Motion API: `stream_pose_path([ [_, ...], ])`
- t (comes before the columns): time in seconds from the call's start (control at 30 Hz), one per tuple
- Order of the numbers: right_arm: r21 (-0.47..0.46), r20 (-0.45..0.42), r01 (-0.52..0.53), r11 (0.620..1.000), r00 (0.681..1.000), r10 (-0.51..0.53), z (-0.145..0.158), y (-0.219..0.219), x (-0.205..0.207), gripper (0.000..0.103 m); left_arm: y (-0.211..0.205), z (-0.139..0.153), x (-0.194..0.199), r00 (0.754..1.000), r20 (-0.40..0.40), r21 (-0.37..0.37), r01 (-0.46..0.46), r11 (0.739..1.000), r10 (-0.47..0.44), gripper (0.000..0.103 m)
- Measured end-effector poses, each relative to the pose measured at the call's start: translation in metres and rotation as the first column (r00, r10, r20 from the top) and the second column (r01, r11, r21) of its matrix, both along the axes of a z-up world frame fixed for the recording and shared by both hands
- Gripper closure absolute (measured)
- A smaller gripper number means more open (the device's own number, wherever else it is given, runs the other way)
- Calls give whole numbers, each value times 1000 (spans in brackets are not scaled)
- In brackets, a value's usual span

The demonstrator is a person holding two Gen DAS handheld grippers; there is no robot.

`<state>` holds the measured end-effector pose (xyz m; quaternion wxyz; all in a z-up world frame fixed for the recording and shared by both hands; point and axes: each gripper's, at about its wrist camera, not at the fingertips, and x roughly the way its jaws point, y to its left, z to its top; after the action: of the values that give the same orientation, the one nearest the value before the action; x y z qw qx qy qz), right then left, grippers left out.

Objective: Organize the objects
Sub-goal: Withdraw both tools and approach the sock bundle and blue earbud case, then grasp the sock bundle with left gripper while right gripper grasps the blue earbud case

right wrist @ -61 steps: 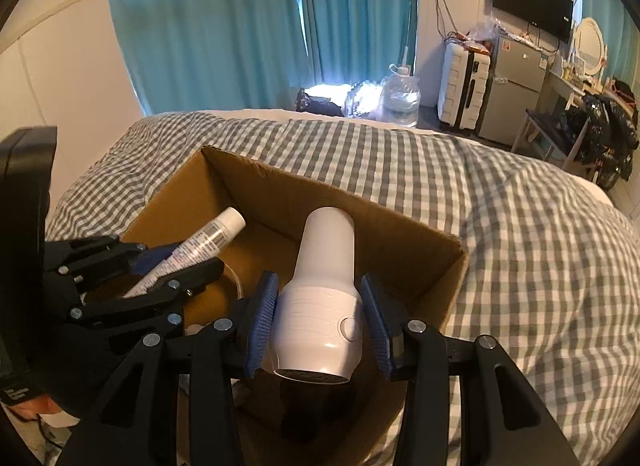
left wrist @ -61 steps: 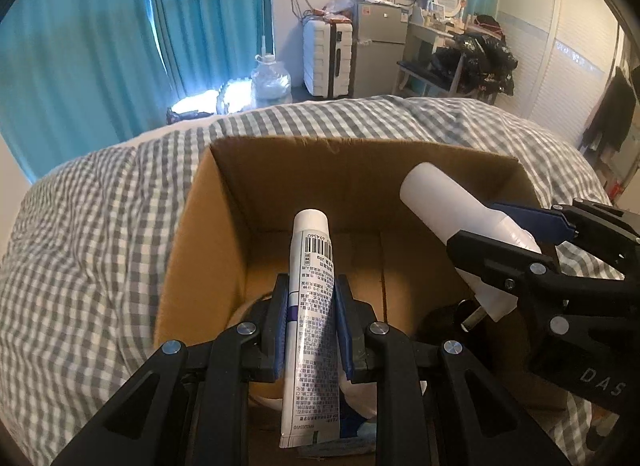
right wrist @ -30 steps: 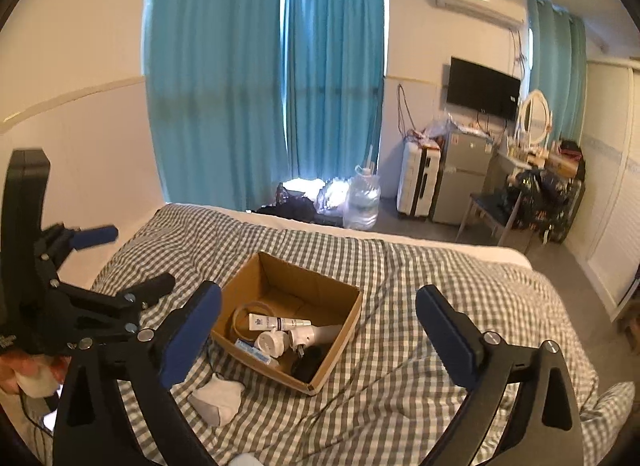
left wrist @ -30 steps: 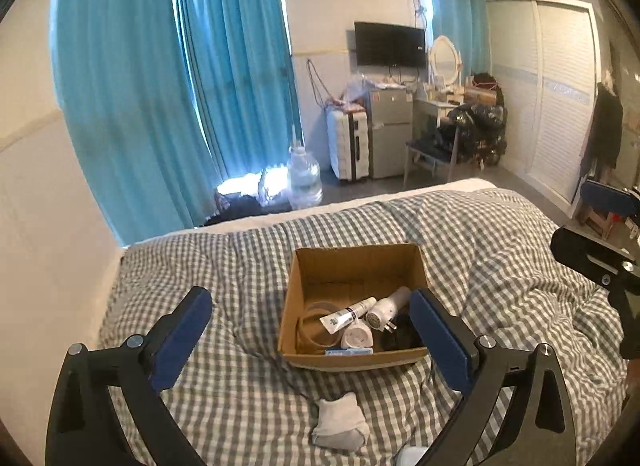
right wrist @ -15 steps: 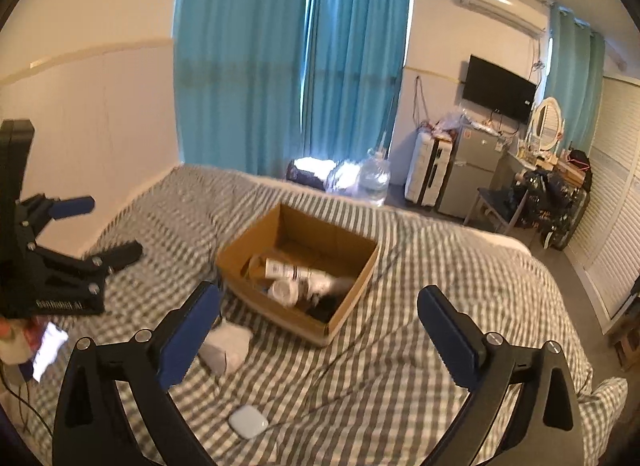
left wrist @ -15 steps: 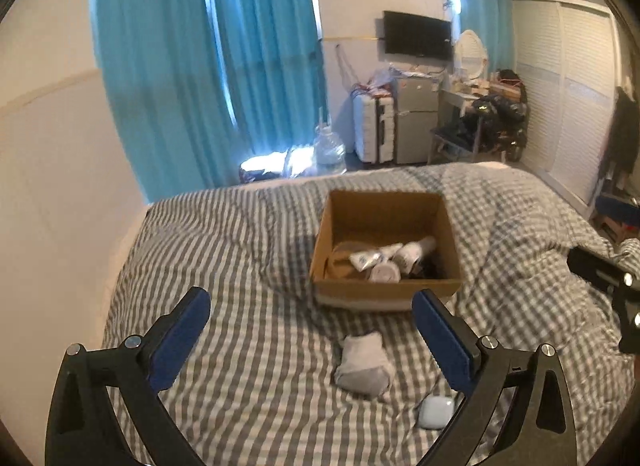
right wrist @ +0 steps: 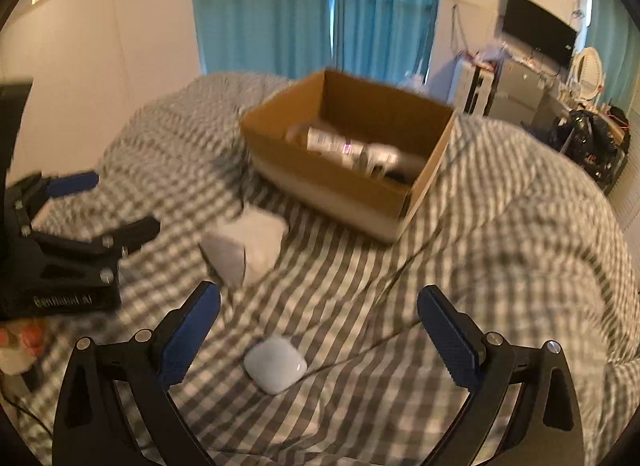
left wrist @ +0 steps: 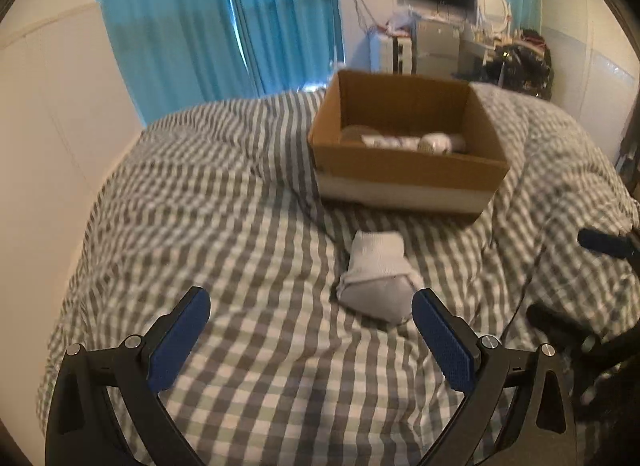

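An open cardboard box rests on the checked bed cover and holds a white tube and other white items. A folded pair of white socks lies in front of the box. My left gripper hovers open low over the cover, the socks just ahead near its right finger. A small white rounded case lies on the cover between the fingers of my open right gripper. Nothing is held by either gripper.
The grey checked cover spreads wide to the left of the box. Blue curtains and a pale wall stand behind. Suitcases, a fridge and a dresser stand at the back right. A thin dark cable trails across the cover.
Both grippers let go of the tube and the white bottle into the box, drew back high, and have now come down close to the cover near the socks and the white case.
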<state>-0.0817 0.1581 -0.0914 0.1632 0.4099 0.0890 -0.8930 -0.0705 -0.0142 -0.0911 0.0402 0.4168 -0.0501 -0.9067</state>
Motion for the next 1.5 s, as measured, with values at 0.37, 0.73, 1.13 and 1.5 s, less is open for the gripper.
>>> stream_pose_path([
  [0.37,64,118,-43,997,992,36,-53,-13,0,4,0,-42,-6,994,105,-9,5,1000,-4,0],
  [0.73,144,214,-157,977,969,124,-91,-43,-1,28,-8,-51,0,992,125,38,-14,999,9,0],
  [1.13,119,222,-155,981,967,126,-90,-40,-2,46,-9,-52,-1,991,133,30,-17,999,12,0],
  [1.5,68,86,-65,996,995,59,-28,2,-26,46,0,-52,-22,986,168,44,17,999,-24,0],
])
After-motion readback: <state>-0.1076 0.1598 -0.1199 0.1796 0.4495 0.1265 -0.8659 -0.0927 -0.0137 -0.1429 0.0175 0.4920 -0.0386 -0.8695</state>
